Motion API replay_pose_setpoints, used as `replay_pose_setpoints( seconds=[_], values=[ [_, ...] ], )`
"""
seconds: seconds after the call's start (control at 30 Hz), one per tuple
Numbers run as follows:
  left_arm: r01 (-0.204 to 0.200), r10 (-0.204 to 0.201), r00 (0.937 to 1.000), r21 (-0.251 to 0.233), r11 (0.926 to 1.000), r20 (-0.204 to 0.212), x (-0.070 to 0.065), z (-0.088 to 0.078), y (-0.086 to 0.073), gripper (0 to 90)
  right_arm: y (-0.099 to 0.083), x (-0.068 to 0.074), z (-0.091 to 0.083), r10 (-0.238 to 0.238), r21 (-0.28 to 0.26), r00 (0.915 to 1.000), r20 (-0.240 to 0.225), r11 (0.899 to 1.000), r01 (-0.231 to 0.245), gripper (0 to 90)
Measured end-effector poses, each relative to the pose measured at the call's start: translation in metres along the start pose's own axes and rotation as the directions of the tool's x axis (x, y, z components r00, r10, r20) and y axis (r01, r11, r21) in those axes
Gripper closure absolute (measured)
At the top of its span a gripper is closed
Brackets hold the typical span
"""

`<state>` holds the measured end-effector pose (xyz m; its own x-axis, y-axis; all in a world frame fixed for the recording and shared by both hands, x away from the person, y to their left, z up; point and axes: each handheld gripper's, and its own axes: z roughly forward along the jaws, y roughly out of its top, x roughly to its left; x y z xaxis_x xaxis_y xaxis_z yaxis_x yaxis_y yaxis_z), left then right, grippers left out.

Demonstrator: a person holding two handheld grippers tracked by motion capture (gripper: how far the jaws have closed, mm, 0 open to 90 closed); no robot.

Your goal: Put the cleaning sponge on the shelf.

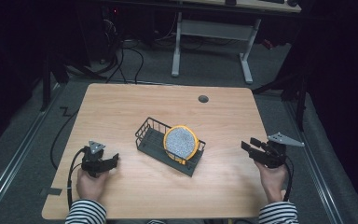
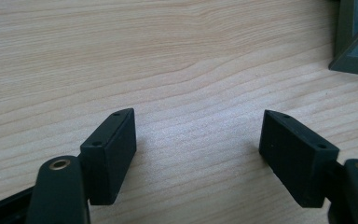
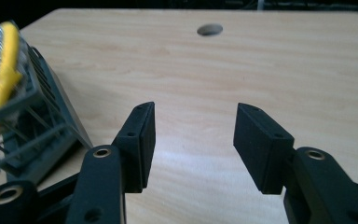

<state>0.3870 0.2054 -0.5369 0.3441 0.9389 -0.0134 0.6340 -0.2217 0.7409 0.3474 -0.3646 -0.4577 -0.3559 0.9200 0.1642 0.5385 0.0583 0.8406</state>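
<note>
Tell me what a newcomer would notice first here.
The yellow-rimmed plate standing on edge in the dark wire rack at the middle of the table. Next, the left gripper and right gripper flank the rack, both open and empty.

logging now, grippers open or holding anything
left gripper: open, holding nothing
right gripper: open, holding nothing
</note>
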Motion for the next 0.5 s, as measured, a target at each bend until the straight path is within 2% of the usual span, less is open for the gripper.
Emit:
replay_pose_setpoints(
  seconds=[0.13,0.17,0.27,0.4,0.5],
  values=[
    [0.001,-0.001,1.0000,0.000,1.0000,0.000,0.000,0.000,0.000,27.9,-0.013,-0.002,0.006,0.014,0.027,0.9999,0.007,1.000,-0.014,48.9],
    [0.000,0.000,1.0000,-0.001,1.0000,0.000,0.000,0.000,0.000,27.9,-0.022,-0.002,0.012,0.007,0.046,0.9996,0.027,0.999,-0.008,48.5],
    [0.000,0.000,1.0000,0.000,1.0000,0.000,0.000,0.000,0.000,27.9,-0.033,-0.002,0.021,0.000,0.068,0.9991,0.043,0.998,-0.003,47.5],
    [0.000,0.000,1.0000,0.000,1.0000,0.000,0.000,0.000,0.000,27.8,-0.042,-0.002,0.029,-0.006,0.092,0.9979,0.064,0.996,0.000,46.0],
    [0.000,0.000,1.0000,0.000,1.0000,0.000,0.000,0.000,0.000,27.8,-0.050,0.000,0.041,-0.019,0.130,0.9961,0.086,0.991,0.008,43.8]
  ],
)
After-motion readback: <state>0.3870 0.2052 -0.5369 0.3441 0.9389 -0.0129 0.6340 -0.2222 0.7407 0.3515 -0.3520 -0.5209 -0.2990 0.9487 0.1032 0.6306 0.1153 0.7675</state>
